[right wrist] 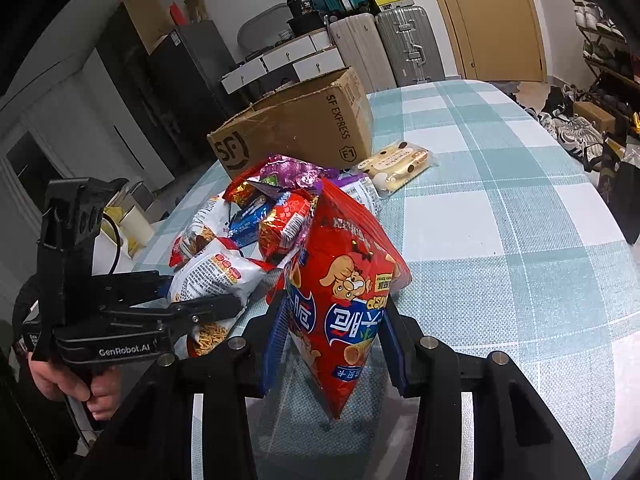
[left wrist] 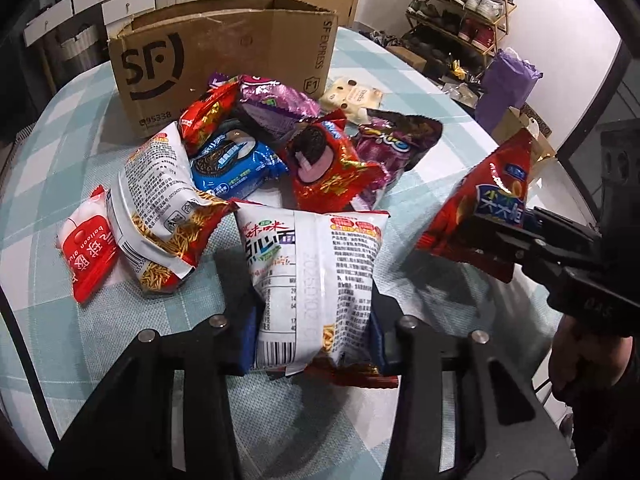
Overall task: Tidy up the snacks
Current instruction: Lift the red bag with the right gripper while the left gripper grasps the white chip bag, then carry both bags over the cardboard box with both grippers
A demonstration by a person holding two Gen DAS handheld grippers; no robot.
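Left gripper [left wrist: 312, 332]: black two-finger tool with blue pads, clamped on the white crinkly noodle-snack packet [left wrist: 316, 280] with printed text and barcode; the packet sits at six o'clock of the heap.
Right gripper [right wrist: 334, 344]: pinched tight on the red glossy chip bag [right wrist: 344, 312] with a cartoon face, bag lifted clear of the cloth, out at three o'clock of the heap in the left wrist view.
Snack heap [left wrist: 256, 152]: blue cookie pack [left wrist: 232, 164], red cookie pack [left wrist: 324, 164], purple foil packs, a second noodle packet [left wrist: 160, 204], all jumbled and overlapping.
Cardboard box [left wrist: 224, 60]: brown, open-topped, black SF logo, at twelve o'clock, touching the heap.
Cream pastry pack [right wrist: 396, 168]: lying flat, just beside the box.
Red-and-white gum pack [left wrist: 88, 244]: at nine o'clock.
Table [right wrist: 500, 220]: blue-and-white checked cloth.
Hand [right wrist: 76, 384]: wrapped round the left tool's grip.
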